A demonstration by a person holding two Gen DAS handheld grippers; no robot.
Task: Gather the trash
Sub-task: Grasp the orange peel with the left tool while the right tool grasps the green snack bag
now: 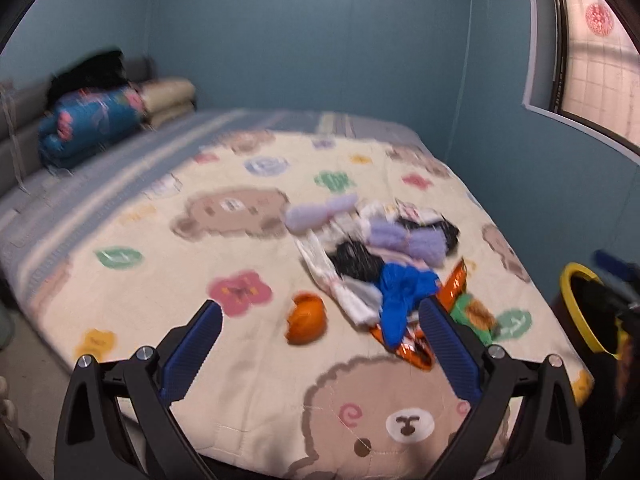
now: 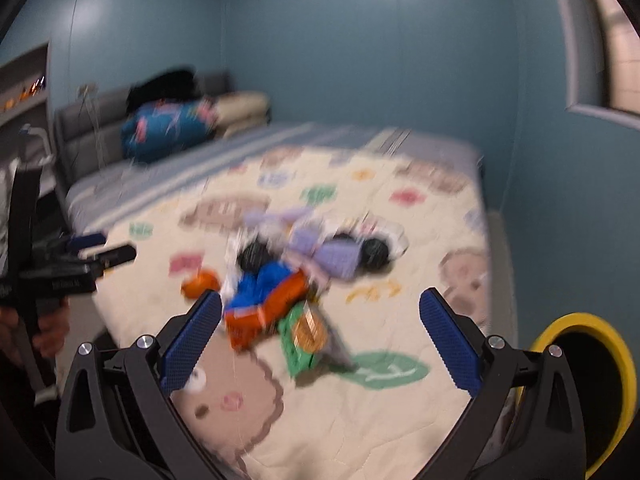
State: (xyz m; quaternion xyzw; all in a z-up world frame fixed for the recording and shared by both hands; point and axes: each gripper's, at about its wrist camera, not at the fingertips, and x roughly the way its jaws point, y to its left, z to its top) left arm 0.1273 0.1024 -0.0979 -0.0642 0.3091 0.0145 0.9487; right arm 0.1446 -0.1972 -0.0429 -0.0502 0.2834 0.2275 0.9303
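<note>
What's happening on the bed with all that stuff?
A person is tidying up with a gripper in each hand. The left gripper and right gripper are both open and empty, above the bear quilt. Wrappers, an orange ball and clothes lie piled there. A yellow-rimmed bin waits beside the bed.

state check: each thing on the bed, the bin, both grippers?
left hand-held gripper: open, empty, above the bed
right hand-held gripper: open, empty
orange wrapper: lying in the pile, crumpled
green packet: lying flat at the pile's edge
orange peel: lying apart from the pile
yellow-rimmed bin: upright, open, beside the bed
</note>
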